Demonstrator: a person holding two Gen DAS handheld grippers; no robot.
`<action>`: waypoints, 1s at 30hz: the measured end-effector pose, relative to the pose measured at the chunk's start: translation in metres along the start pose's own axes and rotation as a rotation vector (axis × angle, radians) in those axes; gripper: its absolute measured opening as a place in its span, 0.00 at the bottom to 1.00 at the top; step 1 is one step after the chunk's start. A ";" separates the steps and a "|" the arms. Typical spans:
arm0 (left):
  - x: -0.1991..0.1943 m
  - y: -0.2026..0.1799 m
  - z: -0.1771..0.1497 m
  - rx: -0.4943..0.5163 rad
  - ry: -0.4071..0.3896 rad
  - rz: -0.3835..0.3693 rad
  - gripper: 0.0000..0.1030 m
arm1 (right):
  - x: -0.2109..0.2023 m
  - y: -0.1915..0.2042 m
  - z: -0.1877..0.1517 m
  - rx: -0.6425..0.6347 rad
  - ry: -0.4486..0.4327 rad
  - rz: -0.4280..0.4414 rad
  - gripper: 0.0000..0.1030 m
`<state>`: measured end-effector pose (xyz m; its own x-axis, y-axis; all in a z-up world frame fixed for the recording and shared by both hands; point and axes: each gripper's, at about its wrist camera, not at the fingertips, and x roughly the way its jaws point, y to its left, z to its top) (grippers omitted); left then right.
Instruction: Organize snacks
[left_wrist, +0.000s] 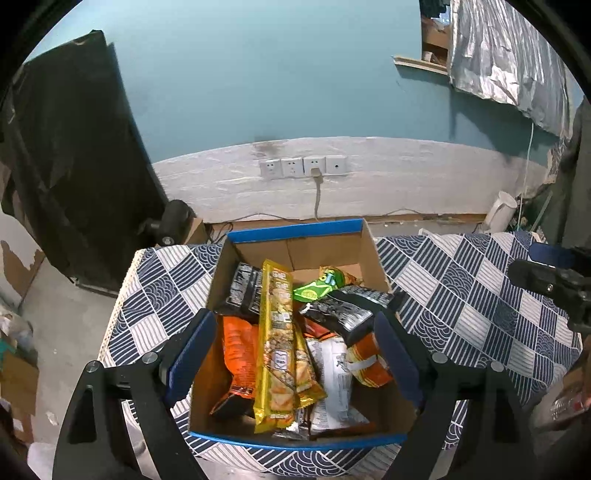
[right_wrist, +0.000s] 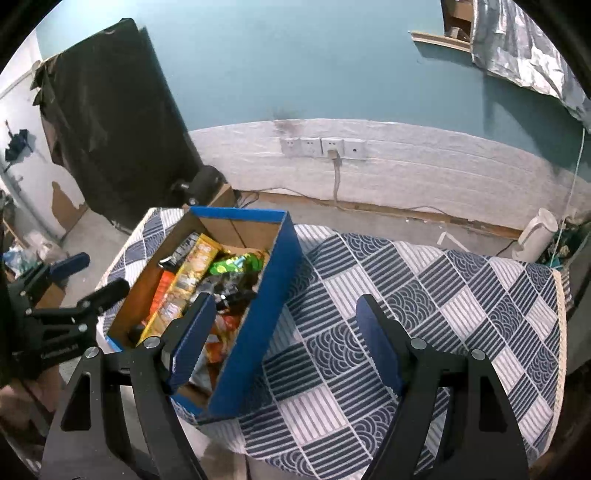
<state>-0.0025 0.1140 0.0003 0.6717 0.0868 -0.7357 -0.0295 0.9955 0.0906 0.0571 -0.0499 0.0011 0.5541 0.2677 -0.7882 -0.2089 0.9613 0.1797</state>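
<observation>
Inside cardboard box (left_wrist: 325, 247): snack packets (left_wrist: 280, 343) piled; left claw (left_wrist: 295, 354), right claw (right_wrist: 286, 343) apart, empty.

The box (left_wrist: 332, 247) is matt brown cardboard inside, with smooth blue paper facing outside. The snack packets (left_wrist: 280, 343) in it are glossy, crinkled plastic film and foil. A woven cloth (right_wrist: 424, 295), matt and printed in blue and white, covers the desk. At one o'clock hangs a wrinkled, shiny silver foil sheet (left_wrist: 506, 59).
</observation>
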 end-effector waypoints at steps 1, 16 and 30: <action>0.000 -0.002 0.000 0.003 0.002 -0.006 0.86 | 0.000 -0.002 -0.001 -0.001 -0.002 -0.006 0.76; 0.004 -0.022 -0.001 0.045 0.038 -0.037 0.86 | -0.004 -0.007 -0.003 -0.012 -0.014 -0.020 0.76; 0.004 -0.027 -0.004 0.057 0.045 -0.049 0.86 | -0.003 -0.004 -0.001 -0.020 -0.013 -0.022 0.76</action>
<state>-0.0019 0.0875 -0.0080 0.6371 0.0412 -0.7697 0.0454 0.9948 0.0908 0.0556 -0.0542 0.0022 0.5694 0.2471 -0.7840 -0.2124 0.9656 0.1500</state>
